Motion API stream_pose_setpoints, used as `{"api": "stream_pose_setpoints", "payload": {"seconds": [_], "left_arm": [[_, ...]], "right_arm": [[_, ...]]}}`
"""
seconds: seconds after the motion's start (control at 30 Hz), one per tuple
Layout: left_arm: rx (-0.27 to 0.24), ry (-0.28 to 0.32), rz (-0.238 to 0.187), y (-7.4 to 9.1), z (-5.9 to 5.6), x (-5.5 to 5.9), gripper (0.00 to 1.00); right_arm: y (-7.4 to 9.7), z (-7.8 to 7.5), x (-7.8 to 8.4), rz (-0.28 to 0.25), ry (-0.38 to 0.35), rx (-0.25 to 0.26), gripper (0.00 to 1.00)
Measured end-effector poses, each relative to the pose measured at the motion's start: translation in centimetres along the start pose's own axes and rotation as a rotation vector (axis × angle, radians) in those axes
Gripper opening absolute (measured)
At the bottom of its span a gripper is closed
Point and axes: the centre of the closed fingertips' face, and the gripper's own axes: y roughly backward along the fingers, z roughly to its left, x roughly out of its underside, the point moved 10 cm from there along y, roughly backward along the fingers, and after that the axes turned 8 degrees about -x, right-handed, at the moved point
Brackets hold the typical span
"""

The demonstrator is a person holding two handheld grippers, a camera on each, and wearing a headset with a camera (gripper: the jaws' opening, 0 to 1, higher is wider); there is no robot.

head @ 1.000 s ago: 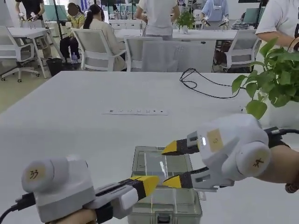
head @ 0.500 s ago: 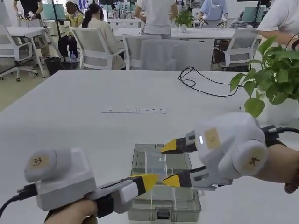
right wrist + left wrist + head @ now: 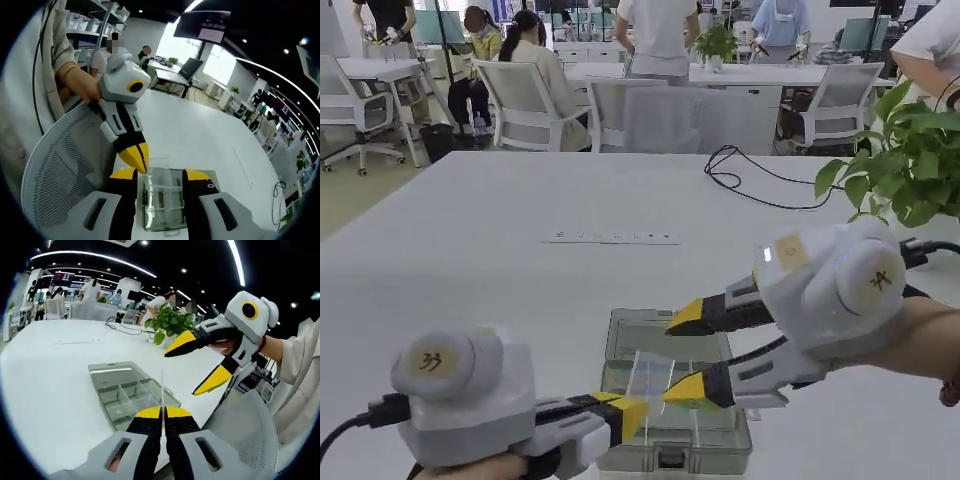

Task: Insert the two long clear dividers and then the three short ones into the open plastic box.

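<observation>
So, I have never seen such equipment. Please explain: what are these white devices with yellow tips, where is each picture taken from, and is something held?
There is no robot here. A person holds a hand-held gripper in each hand, and each one has two yellow-tipped jaws. The wide picture comes from a camera on the person's head. The two round pictures come from cameras riding on the grippers. On the white table lies an open box with compartments. The left hand-held gripper is shut on a thin clear divider, seen edge-on, close to the box. The right hand-held gripper is open and holds nothing.
</observation>
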Motion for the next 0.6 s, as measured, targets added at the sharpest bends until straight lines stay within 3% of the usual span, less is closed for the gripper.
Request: {"api": "stream_pose_setpoints", "payload": {"seconds": [0.33,0.43,0.6], "left_arm": [[0.052,-0.224,0.044,0.3,-0.8,0.1,0.00],[0.060,-0.228,0.052,0.4,-0.8,0.2,0.00],[0.107,-0.293,0.056,0.4,-1.5,0.4,0.00]], "right_arm": [[-0.2,1.0,0.2,0.001,-0.022,-0.109,0.34],[-0.2,1.3,0.4,0.006,-0.029,-0.136,0.33],[-0.2,1.5,0.7,0.013,-0.016,-0.155,0.31]]}}
